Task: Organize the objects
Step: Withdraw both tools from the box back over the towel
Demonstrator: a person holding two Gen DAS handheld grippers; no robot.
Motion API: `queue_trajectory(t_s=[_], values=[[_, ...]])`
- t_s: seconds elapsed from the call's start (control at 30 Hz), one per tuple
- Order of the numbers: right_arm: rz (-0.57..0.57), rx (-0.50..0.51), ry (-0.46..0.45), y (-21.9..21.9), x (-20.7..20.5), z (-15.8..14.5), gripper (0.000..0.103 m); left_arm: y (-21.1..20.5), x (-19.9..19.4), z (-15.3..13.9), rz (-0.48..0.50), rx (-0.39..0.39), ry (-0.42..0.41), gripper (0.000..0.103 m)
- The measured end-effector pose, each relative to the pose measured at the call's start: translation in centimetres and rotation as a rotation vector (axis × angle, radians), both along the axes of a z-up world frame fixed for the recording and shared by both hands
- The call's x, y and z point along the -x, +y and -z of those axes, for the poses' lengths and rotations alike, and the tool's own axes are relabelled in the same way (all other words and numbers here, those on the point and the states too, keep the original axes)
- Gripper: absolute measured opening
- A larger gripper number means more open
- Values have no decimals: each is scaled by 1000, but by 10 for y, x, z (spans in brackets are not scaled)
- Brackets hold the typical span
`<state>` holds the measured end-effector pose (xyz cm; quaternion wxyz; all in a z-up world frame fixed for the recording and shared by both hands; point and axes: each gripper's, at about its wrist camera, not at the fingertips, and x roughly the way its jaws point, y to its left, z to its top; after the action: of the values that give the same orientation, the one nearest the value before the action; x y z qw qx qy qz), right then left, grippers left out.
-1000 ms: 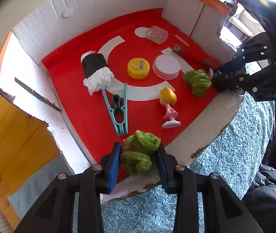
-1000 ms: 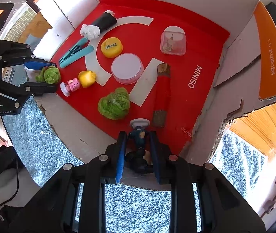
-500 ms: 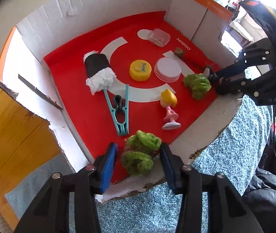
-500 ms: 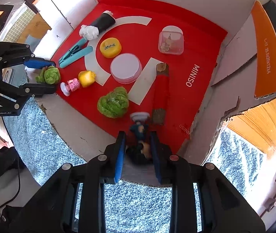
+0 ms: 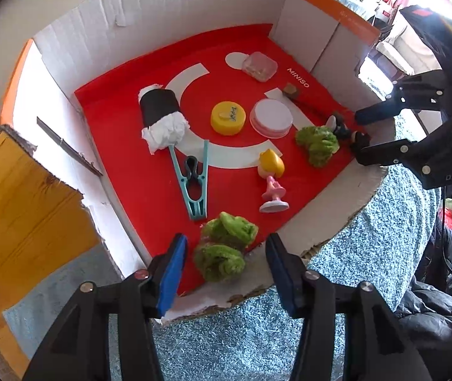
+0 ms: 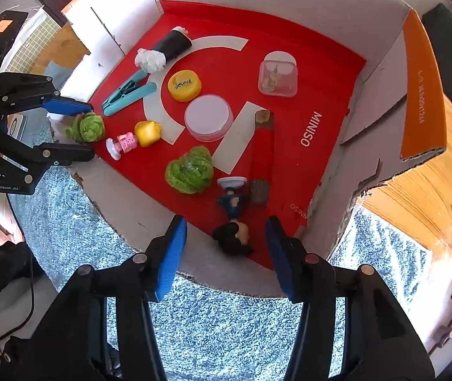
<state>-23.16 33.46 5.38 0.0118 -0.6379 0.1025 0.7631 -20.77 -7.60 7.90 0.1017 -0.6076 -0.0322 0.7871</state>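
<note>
Left gripper [image 5: 224, 268] opening, green toy [image 5: 222, 250] lying untouched between its spread jaws

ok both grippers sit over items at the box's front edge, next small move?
Probably lift both clear. The left gripper jaws are opening, pads apart from the green lettuce toy lying on the red box floor. The right gripper jaws are opening too, the dark-haired figurine lying untouched between them.

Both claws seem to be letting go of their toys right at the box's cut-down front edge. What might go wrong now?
1. The green toy lies at the box lip between the opening left gripper jaws; it might roll out.
2. The dark-haired figurine lies between the opening right gripper jaws; a pad could drag it off the edge.
</note>
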Motion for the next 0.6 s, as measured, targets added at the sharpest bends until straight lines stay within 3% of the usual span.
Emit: queue_trajectory(t_s=[0.4, 0.5, 0.6], values=[[17, -7, 85, 7, -16, -26, 56, -5, -2, -15, -8, -37, 55, 59], [23, -10, 124, -13, -15, -41, 60, 33, -1, -9, -8, -36, 80, 63], [30, -14, 163, -13, -17, -45, 62, 39, -4, -12, -14, -39, 104, 64]])
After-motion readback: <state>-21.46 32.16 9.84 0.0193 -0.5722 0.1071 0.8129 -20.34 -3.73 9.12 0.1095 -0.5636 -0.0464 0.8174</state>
